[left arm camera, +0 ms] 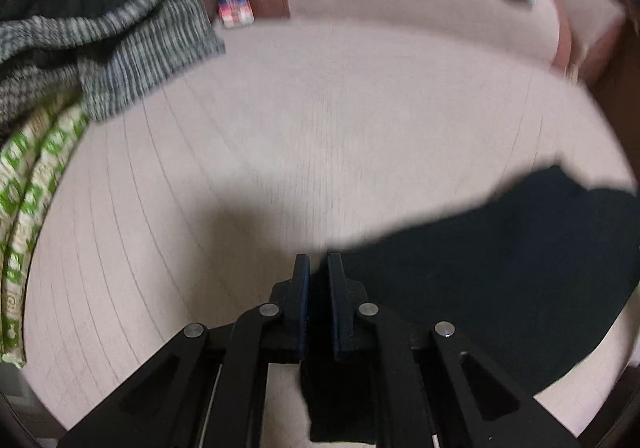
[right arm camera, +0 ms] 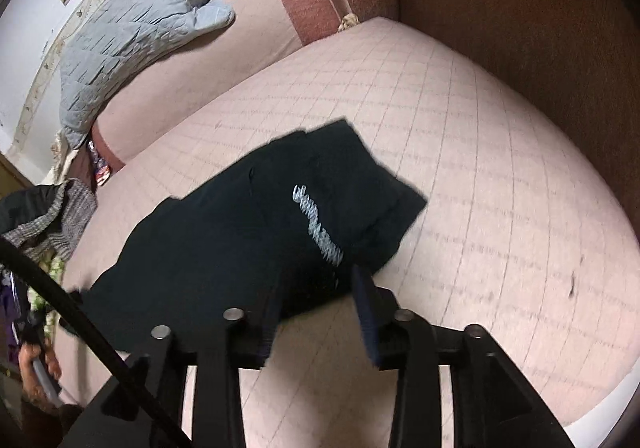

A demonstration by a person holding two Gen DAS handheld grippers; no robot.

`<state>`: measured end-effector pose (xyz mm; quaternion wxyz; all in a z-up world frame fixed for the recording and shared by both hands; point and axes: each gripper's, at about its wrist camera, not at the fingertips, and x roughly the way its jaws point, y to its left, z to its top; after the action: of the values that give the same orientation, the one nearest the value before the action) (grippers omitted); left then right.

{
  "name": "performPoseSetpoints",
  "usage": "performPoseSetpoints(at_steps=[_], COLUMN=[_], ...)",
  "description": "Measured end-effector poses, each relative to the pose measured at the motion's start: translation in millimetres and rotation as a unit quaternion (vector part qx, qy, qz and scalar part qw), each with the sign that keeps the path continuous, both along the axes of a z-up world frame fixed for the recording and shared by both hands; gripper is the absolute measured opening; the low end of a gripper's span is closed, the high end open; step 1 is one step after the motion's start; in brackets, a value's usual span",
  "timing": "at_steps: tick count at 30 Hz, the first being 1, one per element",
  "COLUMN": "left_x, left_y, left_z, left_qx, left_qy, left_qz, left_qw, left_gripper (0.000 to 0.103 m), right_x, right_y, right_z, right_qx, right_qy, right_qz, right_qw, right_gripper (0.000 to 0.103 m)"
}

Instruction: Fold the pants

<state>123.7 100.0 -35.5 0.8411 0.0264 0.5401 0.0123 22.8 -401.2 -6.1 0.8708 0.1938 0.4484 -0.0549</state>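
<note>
Black pants (right arm camera: 248,232) with pale lettering lie bunched on the pink quilted bed (right arm camera: 500,151). In the left wrist view they (left arm camera: 520,260) spread to the right of my left gripper (left arm camera: 319,268), whose fingers are nearly closed with dark cloth pinched between them. My right gripper (right arm camera: 320,280) is open, its fingers spread at the near edge of the pants, with cloth lying against the left finger (right arm camera: 272,312).
A grey knit garment (left arm camera: 120,47) and a green patterned cloth (left arm camera: 28,183) are piled at the bed's left edge. A grey quilted blanket (right arm camera: 132,31) lies on the pink bolster (right arm camera: 224,39). A brown headboard (right arm camera: 520,7) rises at right.
</note>
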Motion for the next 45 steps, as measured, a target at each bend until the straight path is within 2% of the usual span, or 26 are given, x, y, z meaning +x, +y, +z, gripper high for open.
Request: performPoseSetpoints(at_steps=[2, 3, 5, 6, 9, 10, 11, 13, 15, 16, 17, 20, 22, 24, 26, 28, 30, 31, 35, 37, 40, 41, 45], left_x=[-14, -24, -36, -41, -48, -50, -52, -53, -54, -53, -51, -54, -58, -59, -56, -51, -47, -46, -55, -61, -62, -62, -71], left_y=[-5, -9, -14, -14, -3, 2, 7, 18, 27, 33, 40, 62, 70, 69, 60, 50, 41, 38, 42, 48, 63, 68, 83], left_z=[-12, -12, -10, -9, 1, 5, 7, 9, 9, 8, 8, 8, 6, 4, -1, -6, -12, -15, -13, -15, -22, -23, -27], left_qx=[0.031, 0.047, 0.073, 0.073, 0.038, 0.025, 0.015, 0.007, 0.005, 0.001, -0.008, -0.069, -0.101, -0.128, -0.155, -0.176, -0.193, -0.202, -0.217, -0.216, -0.257, -0.272, -0.321], left_qy=[0.009, -0.004, -0.014, -0.016, -0.024, -0.029, -0.032, -0.037, -0.035, -0.032, -0.029, -0.022, -0.019, -0.02, -0.021, -0.029, -0.031, -0.029, -0.045, -0.045, -0.035, -0.032, -0.018], left_qz=[-0.019, -0.029, -0.045, -0.045, -0.023, -0.011, 0.0, 0.017, 0.038, 0.048, 0.061, 0.101, 0.115, 0.114, 0.099, 0.081, 0.064, 0.061, 0.056, 0.064, 0.081, 0.086, 0.096], left_qw=[0.9993, 0.9984, 0.9962, 0.9962, 0.9987, 0.9992, 0.9994, 0.9992, 0.9987, 0.9983, 0.9977, 0.9922, 0.988, 0.9849, 0.9827, 0.9805, 0.9785, 0.977, 0.9734, 0.9734, 0.9622, 0.9579, 0.942], left_gripper=[0.009, 0.009, 0.009, 0.009, 0.01, 0.011, 0.012, 0.015, 0.015, 0.016, 0.016, 0.028, 0.04, 0.042, 0.045, 0.052, 0.052, 0.048, 0.048, 0.048, 0.047, 0.047, 0.046], right_x=[12, 21, 45, 54, 90, 101, 107, 115, 118, 120, 122, 109, 94, 84, 74, 70, 69, 70, 78, 84, 104, 108, 138], right_y=[-1, -1, -2, -2, 6, 9, 11, 12, 11, 11, 11, 14, 26, 45, 68, 96, 129, 145, 218, 262, 336, 356, 435], right_z=[5, 7, 9, 8, -5, -13, -18, -20, -24, -27, -30, -15, 0, 16, 27, 34, 38, 39, 34, 26, 6, -1, -31], right_qx=[-0.025, -0.036, -0.057, -0.067, -0.129, -0.144, -0.149, -0.175, -0.183, -0.196, -0.21, -0.215, -0.237, -0.253, -0.248, -0.241, -0.229, -0.219, -0.139, -0.096, -0.052, -0.048, -0.042], right_qy=[-0.006, -0.008, -0.008, -0.008, 0.018, 0.038, 0.048, 0.056, 0.065, 0.073, 0.079, 0.049, 0.023, -0.003, -0.02, -0.031, -0.034, -0.033, -0.017, -0.003, 0.033, 0.041, 0.097], right_qz=[-0.003, -0.003, -0.001, -0.002, 0.001, 0.012, 0.02, 0.011, -0.002, -0.01, -0.017, -0.033, -0.045, -0.034, -0.003, 0.045, 0.103, 0.128, 0.234, 0.284, 0.352, 0.366, 0.407], right_qw=[1.0, 0.999, 0.998, 0.998, 0.991, 0.989, 0.987, 0.983, 0.981, 0.978, 0.974, 0.975, 0.97, 0.967, 0.969, 0.969, 0.967, 0.967, 0.962, 0.954, 0.934, 0.928, 0.907], right_gripper=[0.041, 0.043, 0.056, 0.057, 0.056, 0.037, 0.032, 0.032, 0.04, 0.053, 0.061, 0.061, 0.061, 0.061, 0.061, 0.061, 0.061, 0.061, 0.061, 0.059, 0.055, 0.052, 0.052])
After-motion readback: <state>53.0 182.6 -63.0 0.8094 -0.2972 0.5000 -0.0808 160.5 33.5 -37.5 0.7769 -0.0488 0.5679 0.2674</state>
